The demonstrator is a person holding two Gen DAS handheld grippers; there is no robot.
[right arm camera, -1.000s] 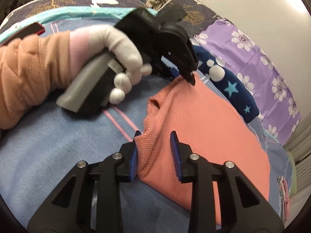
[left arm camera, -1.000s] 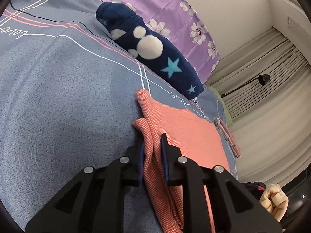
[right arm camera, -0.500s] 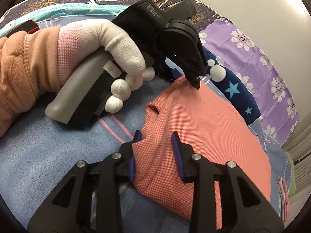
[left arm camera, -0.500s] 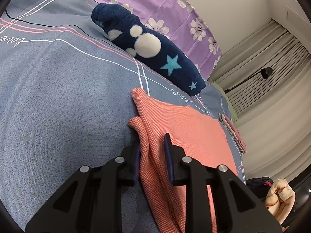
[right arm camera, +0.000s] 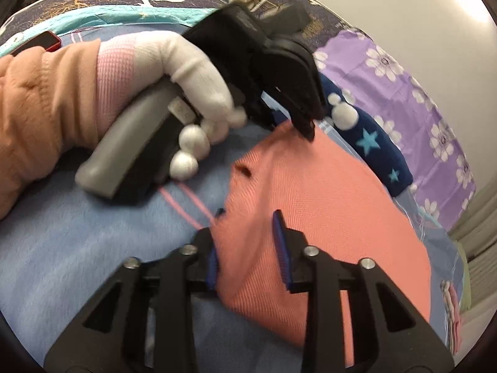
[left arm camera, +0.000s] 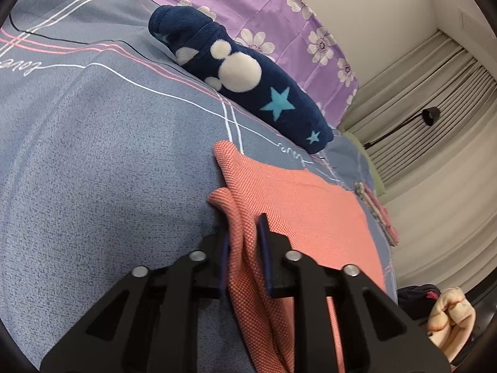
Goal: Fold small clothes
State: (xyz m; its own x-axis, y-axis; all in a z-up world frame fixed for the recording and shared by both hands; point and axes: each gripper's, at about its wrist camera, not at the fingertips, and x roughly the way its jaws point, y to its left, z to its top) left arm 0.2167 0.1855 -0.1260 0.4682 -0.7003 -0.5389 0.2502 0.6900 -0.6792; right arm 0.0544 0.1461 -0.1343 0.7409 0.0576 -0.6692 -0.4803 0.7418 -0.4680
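A salmon-pink knitted garment (left arm camera: 304, 205) lies on the grey-blue bedspread (left arm camera: 93, 161). My left gripper (left arm camera: 243, 233) is shut on a bunched corner of it, the fabric pinched between the blue pads. In the right wrist view the same garment (right arm camera: 326, 205) lies flat, and my right gripper (right arm camera: 248, 236) is shut on its near corner, with a wider gap between the pads. The left gripper (right arm camera: 306, 127) shows there too, held by a white-gloved hand (right arm camera: 192, 71), its tips on the garment's far corner.
A rolled navy fleece item with white mouse heads and stars (left arm camera: 242, 74) lies behind the garment. A purple flowered pillow (left arm camera: 279, 9) is beyond it. A small pink folded piece (left arm camera: 377, 214) sits at the far bed edge. A red phone (right arm camera: 37, 43) lies left.
Both grippers kept hold of the garment corners. The left gripper and gloved hand shifted slightly, and the corner is gathered a bit more. The right wrist view is blurred by motion.
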